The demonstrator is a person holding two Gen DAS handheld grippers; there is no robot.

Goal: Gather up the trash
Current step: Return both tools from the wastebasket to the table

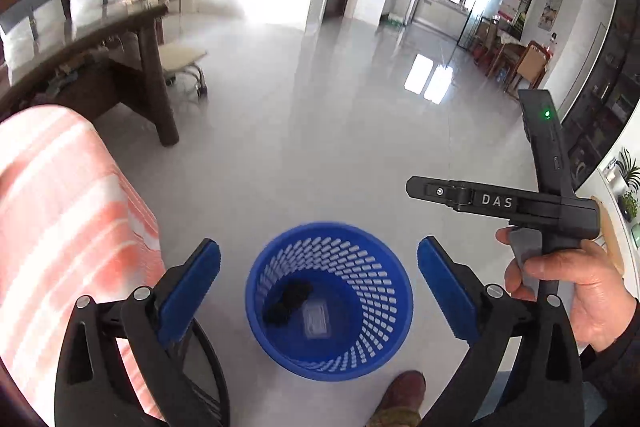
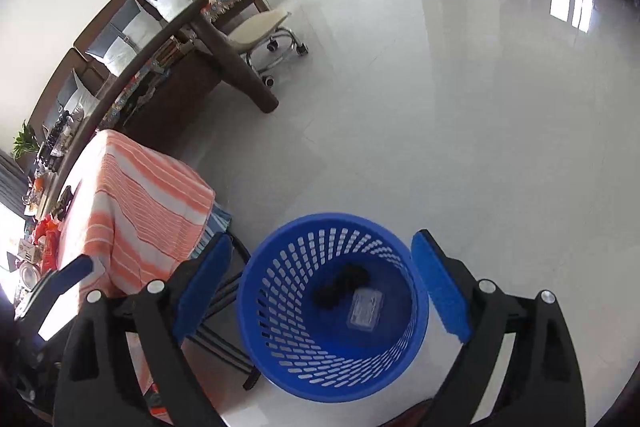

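Observation:
A blue perforated waste basket [image 1: 360, 347] [image 2: 256, 327] stands on the glossy floor. At its bottom lie a black crumpled piece [image 1: 288, 301] [image 2: 340, 285] and a clear plastic packet [image 1: 317, 319] [image 2: 366, 309]. My left gripper [image 1: 318, 247] hangs above the basket's mouth, open, with nothing between its blue pads. My right gripper [image 2: 322, 241] also hovers over the mouth, open and empty. In the left wrist view a hand [image 1: 580, 291] holds the right gripper's black body at the right. One blue fingertip [image 2: 76, 269] of the left gripper shows at the left in the right wrist view.
A small table under an orange-and-white striped cloth [image 1: 60, 227] [image 2: 136, 203] stands just left of the basket. Beyond it are a dark wooden table [image 1: 120, 39] and a wheeled stool [image 1: 184, 63] [image 2: 264, 23]. A shoe [image 1: 404, 391] is near the basket's front.

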